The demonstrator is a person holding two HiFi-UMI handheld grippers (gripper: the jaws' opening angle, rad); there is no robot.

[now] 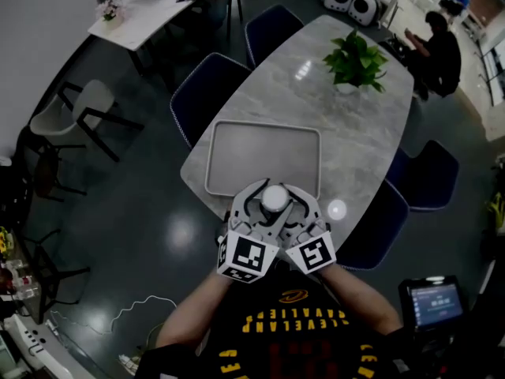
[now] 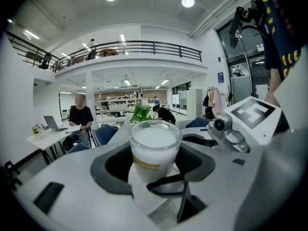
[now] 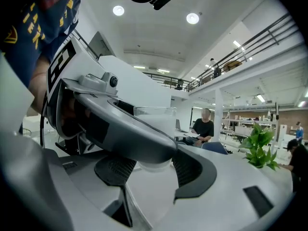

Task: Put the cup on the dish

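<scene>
**Cup held in the air between both grippers at the near edge of the dish**

The cup (image 1: 274, 198) is seen clear of every surface, upright, over the near rim of the dish (image 1: 237, 144). It is a clear tumbler (image 2: 155, 148) that looks white inside, with a thin yellow band round its lower wall. In the right gripper view only its rim and upper wall (image 3: 155, 117) and part of its base are shown, the rest being covered by a jaw of the other tool.

The cup is clasped by the left gripper (image 1: 259, 210), whose jaws are spread wide and whose dark curved pads (image 2: 113, 170) are set against the cup's sides. It is clasped as well by the right gripper (image 1: 293, 208), whose jaws are likewise held wide apart, with ribbed pads (image 3: 190, 170) placed either side of the cup's base; part of that contact is hidden behind the left gripper (image 3: 120, 124). The two tools are brought together in a V, their marker cubes lying side by side nearest the person.

The dish is a pale rectangular one with a raised rim, and it is laid at the near end of a grey marble-patterned table (image 1: 347, 133). A potted plant (image 1: 355, 58) is stood well apart from it, towards the far end. Dark blue chairs (image 1: 207, 85) are drawn up along the table's sides.
</scene>
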